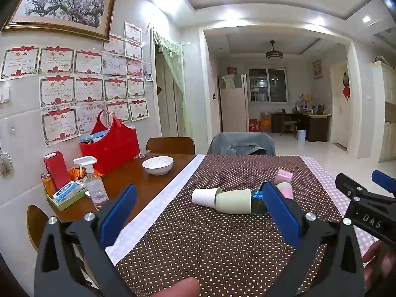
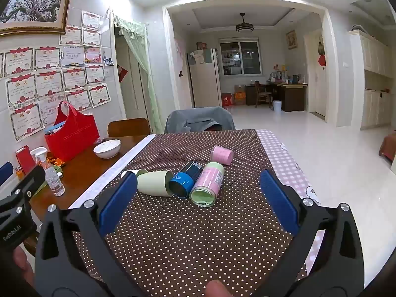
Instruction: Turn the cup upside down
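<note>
While both tools hover wide apart, left tool (image 1: 200, 212) and right tool (image 2: 198, 198) holding nothing, five cups lie on their sides mid-bench (image 2: 222, 235): white cup (image 1: 206, 197), green cup (image 2: 154, 182), blue cup (image 2: 185, 179), pink-green cup (image 2: 208, 184), pink cup (image 2: 221, 155).

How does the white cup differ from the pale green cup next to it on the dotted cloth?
The white cup is smaller and narrower than the pale green cup. The white cup lies on the left end of the row, while the pale green cup lies between it and the blue cup. From the right wrist view the white cup is mostly hidden, the green one plain. Both lie on their sides, apparently touching.
</note>
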`<state>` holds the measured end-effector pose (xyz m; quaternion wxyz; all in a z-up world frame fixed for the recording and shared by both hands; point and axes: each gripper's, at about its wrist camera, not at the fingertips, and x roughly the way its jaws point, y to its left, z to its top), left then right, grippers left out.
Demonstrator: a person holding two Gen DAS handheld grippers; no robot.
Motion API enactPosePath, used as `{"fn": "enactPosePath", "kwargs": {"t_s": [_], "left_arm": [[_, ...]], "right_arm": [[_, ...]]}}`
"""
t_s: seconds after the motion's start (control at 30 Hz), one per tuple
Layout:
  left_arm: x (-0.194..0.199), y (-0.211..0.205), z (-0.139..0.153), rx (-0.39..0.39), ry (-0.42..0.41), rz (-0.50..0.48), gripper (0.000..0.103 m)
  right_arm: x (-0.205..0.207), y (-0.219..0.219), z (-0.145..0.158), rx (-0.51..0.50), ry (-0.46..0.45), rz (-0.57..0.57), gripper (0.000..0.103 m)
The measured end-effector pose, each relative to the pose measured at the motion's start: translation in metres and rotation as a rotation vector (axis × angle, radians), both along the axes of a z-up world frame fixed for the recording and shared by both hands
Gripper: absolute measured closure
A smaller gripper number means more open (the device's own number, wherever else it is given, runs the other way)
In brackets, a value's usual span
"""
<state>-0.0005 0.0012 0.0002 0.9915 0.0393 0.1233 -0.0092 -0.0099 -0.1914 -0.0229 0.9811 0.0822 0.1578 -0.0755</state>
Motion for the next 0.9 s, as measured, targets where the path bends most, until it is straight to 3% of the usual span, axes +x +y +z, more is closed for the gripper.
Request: {"fn": "enactPosePath", "kwargs": {"t_s": [0.03,0.3,0.9], "left_arm": [[0.000,-0.003,0.000,0.026,0.002,0.005,0.004],[0.003,-0.013,-0.015,0.015,0.011,-0.005,0.004],[0.003,-0.004,-0.005,-0.028,0.034,-0.041,0.004]], "right_arm": [[0.000,0.000,0.000,0.001,-0.003,-0.001,0.006],[0.000,0.001,0.002,-0.016,-0.011,-0.009,0.006],[-0.007,-0.002,0.005,-0.016,-0.029,-0.014,0.006]]}}
